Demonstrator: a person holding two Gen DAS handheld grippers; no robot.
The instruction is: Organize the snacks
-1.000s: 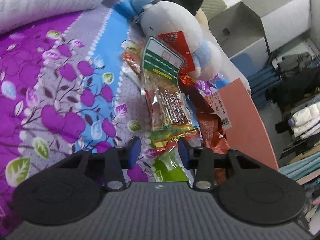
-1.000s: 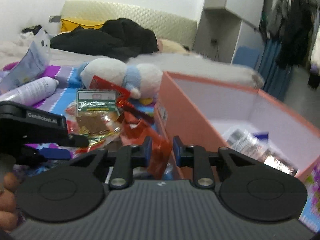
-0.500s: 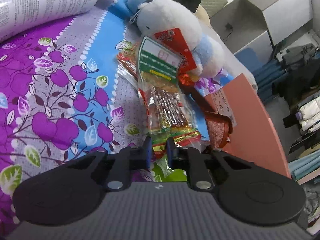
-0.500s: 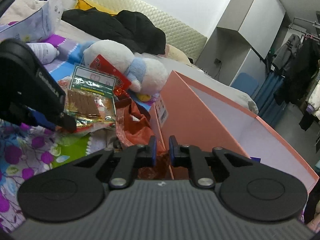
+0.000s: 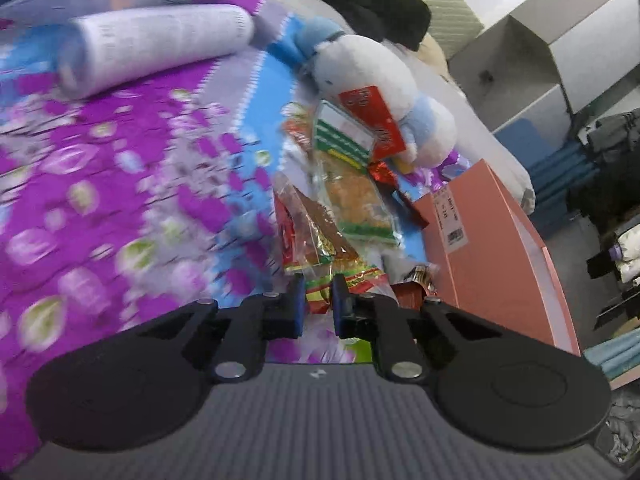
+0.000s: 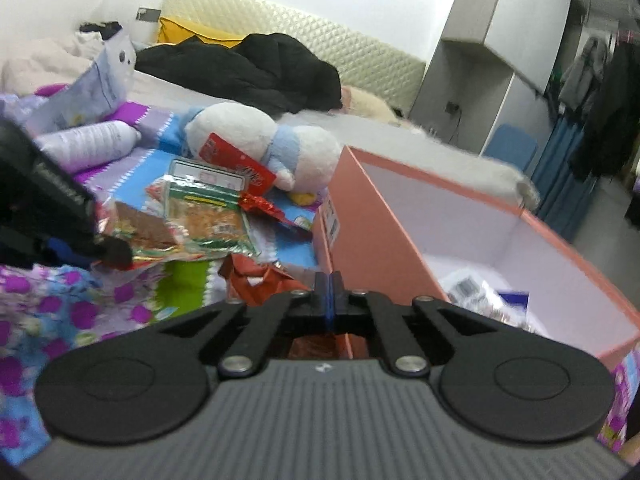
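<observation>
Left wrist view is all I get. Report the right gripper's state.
Observer: The right gripper is shut, jaws together, beside the near wall of the pink box.
Operator: Say whether it holds anything.
Observer: Can't tell; a crumpled red wrapper lies right at its tips.
Operator: Describe the box's inside.
Observer: White lining, with a few packets already on its floor.

Left wrist view: close above the bed (image 5: 120,200), tilted down along the left tool (image 5: 316,300). Right wrist view: lower, flatter, toward the headboard (image 6: 300,36). Shared by both: plush toy (image 5: 360,68) (image 6: 240,128), snack packets (image 5: 352,196) (image 6: 208,212), orange box (image 5: 492,248) (image 6: 376,232).
</observation>
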